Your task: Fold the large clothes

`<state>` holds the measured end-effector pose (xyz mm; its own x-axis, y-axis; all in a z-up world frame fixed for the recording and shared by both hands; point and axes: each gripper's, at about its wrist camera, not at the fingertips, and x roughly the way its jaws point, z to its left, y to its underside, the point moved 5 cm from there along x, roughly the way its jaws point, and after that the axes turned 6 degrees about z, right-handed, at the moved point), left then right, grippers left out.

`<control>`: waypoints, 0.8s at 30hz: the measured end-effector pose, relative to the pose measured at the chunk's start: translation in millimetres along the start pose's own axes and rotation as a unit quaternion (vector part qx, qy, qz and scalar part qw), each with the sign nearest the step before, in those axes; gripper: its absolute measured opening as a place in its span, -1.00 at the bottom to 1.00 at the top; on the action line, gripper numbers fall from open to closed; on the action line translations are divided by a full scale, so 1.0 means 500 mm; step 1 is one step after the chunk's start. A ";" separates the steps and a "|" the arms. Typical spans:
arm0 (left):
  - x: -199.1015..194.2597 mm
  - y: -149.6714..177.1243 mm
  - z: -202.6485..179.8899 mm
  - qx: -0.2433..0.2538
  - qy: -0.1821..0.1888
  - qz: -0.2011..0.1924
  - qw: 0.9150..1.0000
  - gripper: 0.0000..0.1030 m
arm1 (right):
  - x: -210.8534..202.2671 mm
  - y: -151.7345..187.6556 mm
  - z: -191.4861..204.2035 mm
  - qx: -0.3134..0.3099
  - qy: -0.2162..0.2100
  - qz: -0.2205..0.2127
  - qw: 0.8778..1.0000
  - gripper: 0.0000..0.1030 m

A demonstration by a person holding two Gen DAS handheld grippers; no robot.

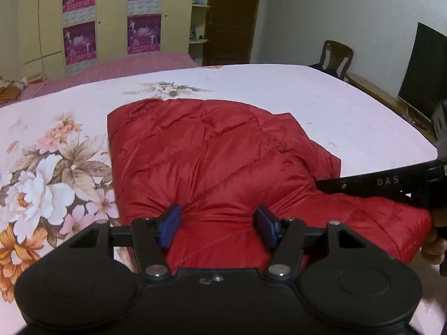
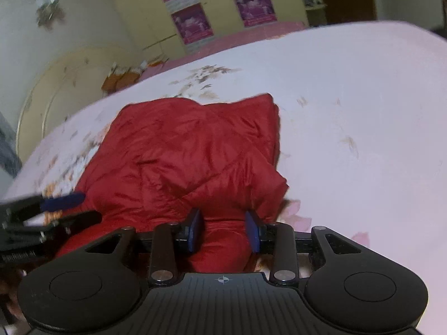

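Note:
A red quilted jacket [image 1: 212, 156] lies partly folded on a bed with a white floral sheet [image 1: 307, 95]. My left gripper [image 1: 218, 224] is open, its blue pads either side of the jacket's near edge, pressing into the fabric. My right gripper [image 2: 223, 230] has its pads apart around a bunched fold of the same jacket [image 2: 190, 150] at its near right part; the fabric fills the gap. The right gripper also shows in the left wrist view [image 1: 385, 184] at the jacket's right side. The left gripper shows in the right wrist view [image 2: 56, 209] at the far left.
Yellow wardrobe doors with pink posters [image 1: 81, 16] stand behind the bed. A wooden chair [image 1: 336, 55] and a dark screen [image 1: 421, 69] stand at the right. A brown door [image 1: 232, 14] is at the back. Pillows [image 2: 123, 78] lie at the bed's far left.

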<state>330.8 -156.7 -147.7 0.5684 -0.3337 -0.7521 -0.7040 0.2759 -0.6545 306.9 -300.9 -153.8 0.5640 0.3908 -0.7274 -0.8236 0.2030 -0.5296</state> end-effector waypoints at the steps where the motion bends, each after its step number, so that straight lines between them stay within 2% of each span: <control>1: -0.003 -0.002 0.001 -0.001 -0.001 0.002 1.000 0.15 | -0.004 -0.002 0.005 -0.010 0.006 0.003 1.000 -0.32; 4: -0.039 -0.009 -0.002 -0.007 -0.003 0.004 1.000 0.11 | -0.035 -0.018 0.022 -0.018 0.022 0.003 1.000 -0.31; 8: -0.120 0.002 -0.021 0.006 0.009 -0.016 1.000 0.11 | -0.125 -0.024 0.060 -0.059 0.002 -0.022 0.998 -0.31; 10: -0.150 0.016 -0.035 0.011 0.015 -0.018 1.000 0.11 | -0.165 -0.009 0.083 -0.080 -0.016 -0.022 0.996 -0.31; 14: -0.181 0.050 -0.066 0.015 0.026 -0.014 0.999 0.11 | -0.213 0.047 0.120 -0.113 -0.027 -0.014 0.993 -0.31; 16: -0.181 0.064 -0.074 0.017 0.021 -0.013 1.000 0.11 | -0.218 0.076 0.133 -0.119 -0.025 -0.007 0.993 -0.32; 18: -0.167 0.082 -0.072 0.008 0.001 0.006 1.000 0.08 | -0.217 0.104 0.142 -0.127 -0.024 0.000 0.992 -0.32; 20: -0.165 0.093 -0.068 -0.007 0.003 0.007 1.000 0.07 | -0.207 0.124 0.148 -0.132 -0.019 0.008 0.991 -0.32; 21: -0.166 0.097 -0.067 -0.009 0.002 0.007 1.000 0.07 | -0.202 0.132 0.149 -0.136 -0.014 0.009 0.991 -0.36; 22: -0.166 0.101 -0.067 -0.008 -0.001 0.007 1.000 0.07 | -0.193 0.136 0.150 -0.139 -0.009 0.012 0.990 -0.51; 24: -0.164 0.111 -0.065 -0.008 -0.001 0.009 1.000 0.09 | -0.180 0.146 0.147 -0.138 -0.001 0.018 0.990 -0.52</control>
<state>231.5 -143.2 -119.8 0.5568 -0.3260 -0.7640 -0.7209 0.2672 -0.6394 191.8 -255.0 -94.9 0.5345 0.3956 -0.7469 -0.7954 -0.0634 -0.6028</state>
